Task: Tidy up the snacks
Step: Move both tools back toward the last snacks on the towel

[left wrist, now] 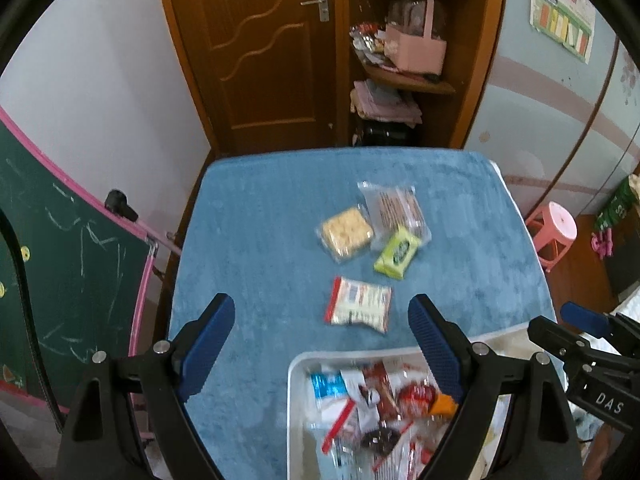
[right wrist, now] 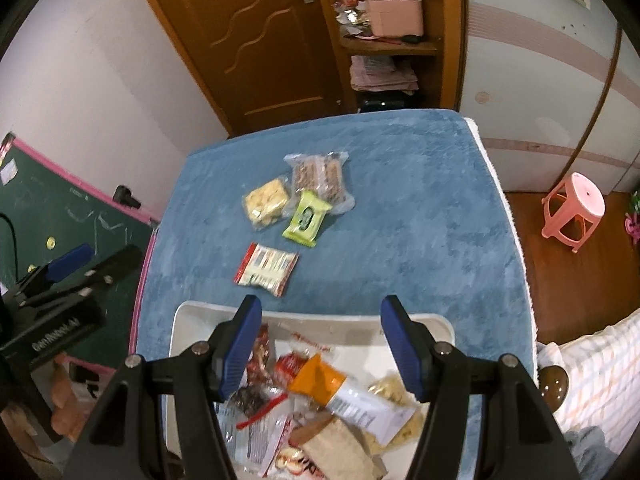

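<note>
Partly hidden behind the fingers, white bin (right wrist: pixel 434 326) of mixed snacks (labels blurred) sits at near edge of blue cloth (left wrist: pixel 256 240). Left gripper (left wrist: pixel 320 320) jaws apart, empty; right gripper (right wrist: pixel 316 328) apart, empty. Four packets beyond: red-edged packet (right wrist: pixel 267 268), green packet (right wrist: pixel 306 220), crackers (left wrist: pixel 346 233), clear sausage pack (left wrist: pixel 396 206). Only right view shows bin's orange wrapper (right wrist: pixel 318 378) whole. Wooden door (left wrist: pixel 264 52), pink stool (right wrist: pixel 574 210).

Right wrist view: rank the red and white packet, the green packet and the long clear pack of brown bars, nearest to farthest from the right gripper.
From the right gripper, which hovers open over the white tray:
1. Red and white packet, just beyond the tray's far rim, to the left.
2. Green packet, farther out, mid-table.
3. Clear pack of brown bars, farthest, partly under the green packet.
</note>
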The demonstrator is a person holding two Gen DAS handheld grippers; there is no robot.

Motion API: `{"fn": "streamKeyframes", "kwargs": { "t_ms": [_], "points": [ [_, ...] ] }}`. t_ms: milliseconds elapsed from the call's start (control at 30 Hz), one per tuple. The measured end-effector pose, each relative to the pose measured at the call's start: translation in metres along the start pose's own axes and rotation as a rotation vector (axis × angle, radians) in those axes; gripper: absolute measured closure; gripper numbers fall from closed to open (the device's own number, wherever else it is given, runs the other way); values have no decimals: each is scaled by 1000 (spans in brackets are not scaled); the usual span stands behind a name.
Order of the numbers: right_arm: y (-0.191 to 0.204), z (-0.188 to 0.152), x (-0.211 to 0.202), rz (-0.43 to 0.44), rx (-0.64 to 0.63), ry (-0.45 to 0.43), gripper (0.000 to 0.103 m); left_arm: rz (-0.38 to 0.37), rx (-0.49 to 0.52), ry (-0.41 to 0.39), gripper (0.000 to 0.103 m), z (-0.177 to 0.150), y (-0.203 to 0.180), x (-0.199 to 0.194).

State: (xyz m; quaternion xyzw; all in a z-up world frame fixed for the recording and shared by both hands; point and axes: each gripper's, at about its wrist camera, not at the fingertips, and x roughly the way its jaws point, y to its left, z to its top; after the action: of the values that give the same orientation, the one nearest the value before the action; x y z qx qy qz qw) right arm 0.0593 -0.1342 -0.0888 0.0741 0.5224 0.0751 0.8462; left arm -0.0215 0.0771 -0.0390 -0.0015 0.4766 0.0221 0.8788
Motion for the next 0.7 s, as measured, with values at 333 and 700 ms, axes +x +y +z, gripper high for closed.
{"fn": "streamKeyframes", "kwargs": {
  "t_ms": [333,700],
  "points": [
    [-7,60,14,-3,9,-23,40,-64,-7,-18,15,68,8,28],
    [-5,103,101,78,123,84,40,-93,332,136,15,99,-11,143]
  ]
}}
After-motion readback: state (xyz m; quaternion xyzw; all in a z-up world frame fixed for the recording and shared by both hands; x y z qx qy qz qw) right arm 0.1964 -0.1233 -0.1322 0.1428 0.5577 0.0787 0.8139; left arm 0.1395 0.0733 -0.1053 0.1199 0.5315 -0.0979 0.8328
